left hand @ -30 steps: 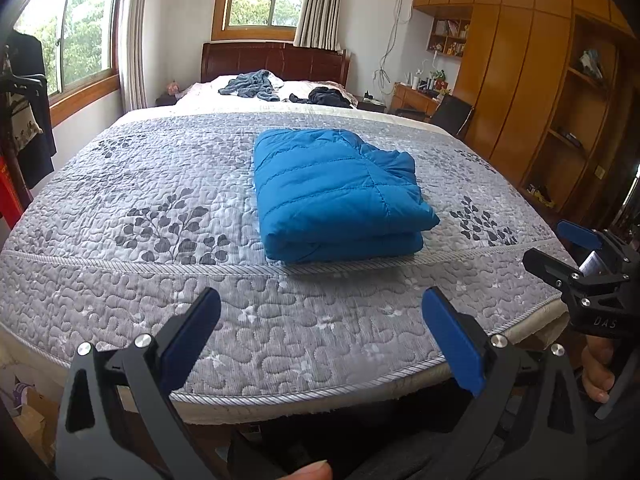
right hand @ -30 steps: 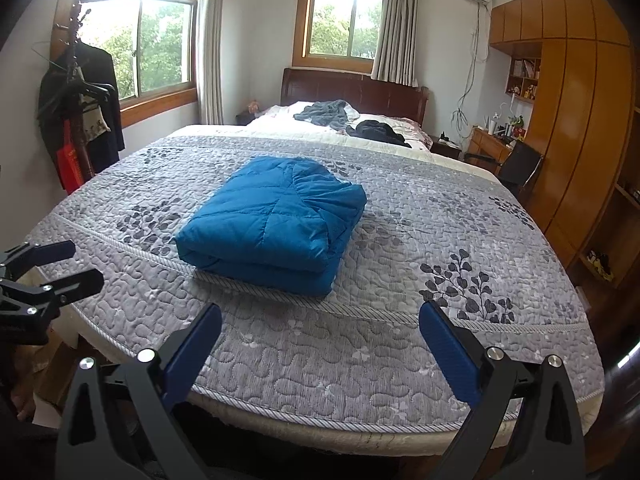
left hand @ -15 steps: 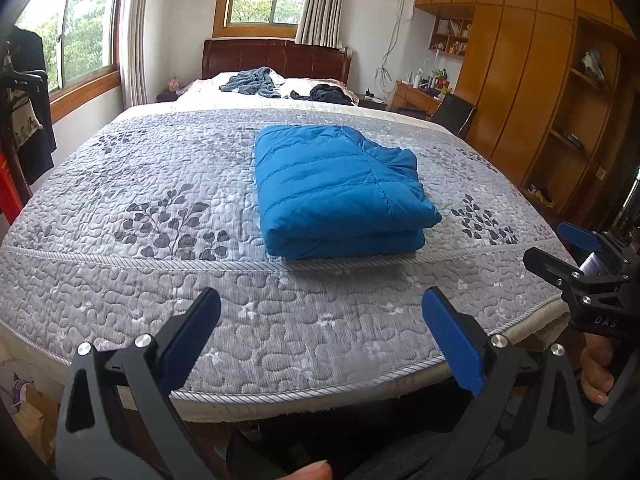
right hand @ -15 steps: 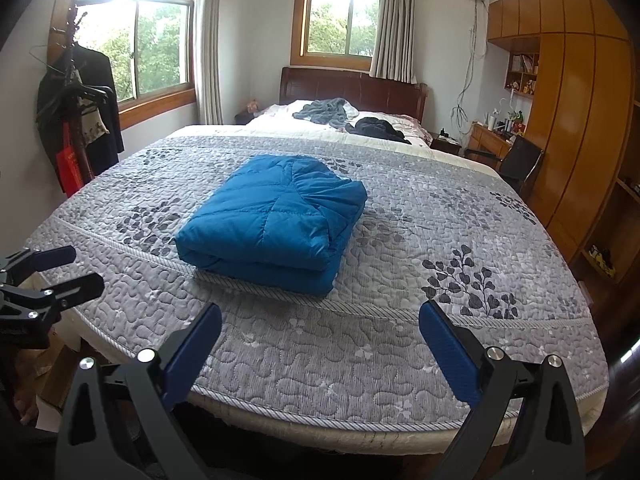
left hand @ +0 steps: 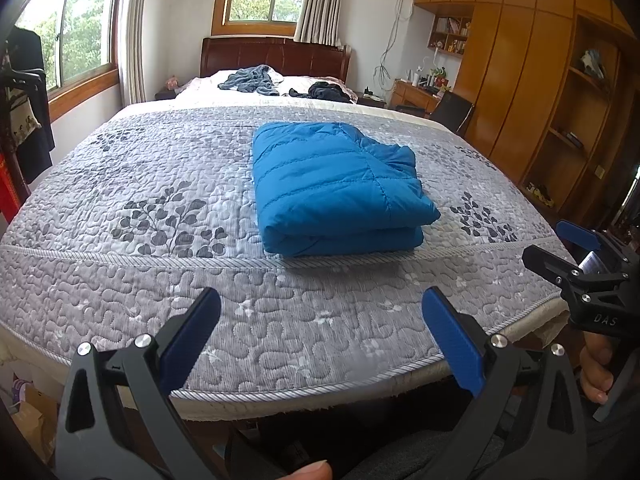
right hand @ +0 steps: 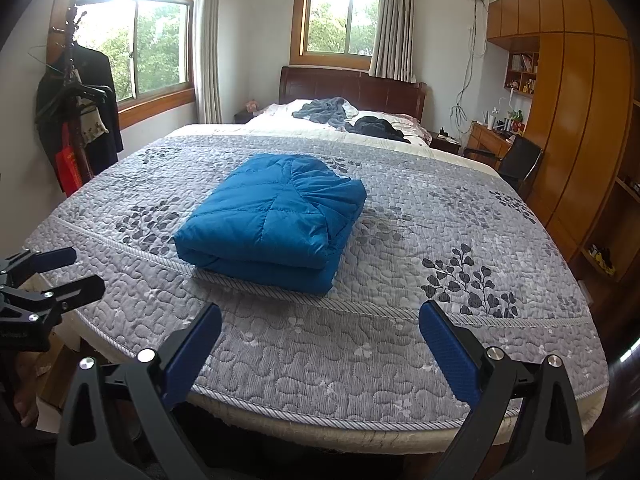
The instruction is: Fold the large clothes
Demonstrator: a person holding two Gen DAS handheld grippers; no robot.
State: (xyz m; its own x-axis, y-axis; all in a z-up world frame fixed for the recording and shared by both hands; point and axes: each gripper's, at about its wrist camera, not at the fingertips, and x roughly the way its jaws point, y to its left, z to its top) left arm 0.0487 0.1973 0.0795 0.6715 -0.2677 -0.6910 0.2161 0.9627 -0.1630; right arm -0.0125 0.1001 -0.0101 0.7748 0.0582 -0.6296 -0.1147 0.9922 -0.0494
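Observation:
A blue quilted jacket (left hand: 336, 188) lies folded into a thick rectangle on the grey patterned bedspread (left hand: 160, 272), also seen as the blue jacket (right hand: 276, 220) from the right wrist view. My left gripper (left hand: 320, 312) hovers open over the foot of the bed, well short of the jacket, holding nothing. My right gripper (right hand: 320, 328) is likewise open and empty near the bed's front edge. Each gripper shows at the side of the other's view: the right gripper (left hand: 560, 248), the left gripper (right hand: 68, 270).
Loose dark clothes (right hand: 376, 126) and a grey garment (right hand: 324, 108) lie by the wooden headboard (right hand: 352, 88). A coat stand with hanging clothes (right hand: 76, 120) is at the left wall. Wooden wardrobes (left hand: 520, 80), a desk and a chair (right hand: 516, 160) line the right side.
Both views have edged slightly upward and forward, so the jacket sits a little lower in frame. Both grippers stay open and the jacket has not moved.

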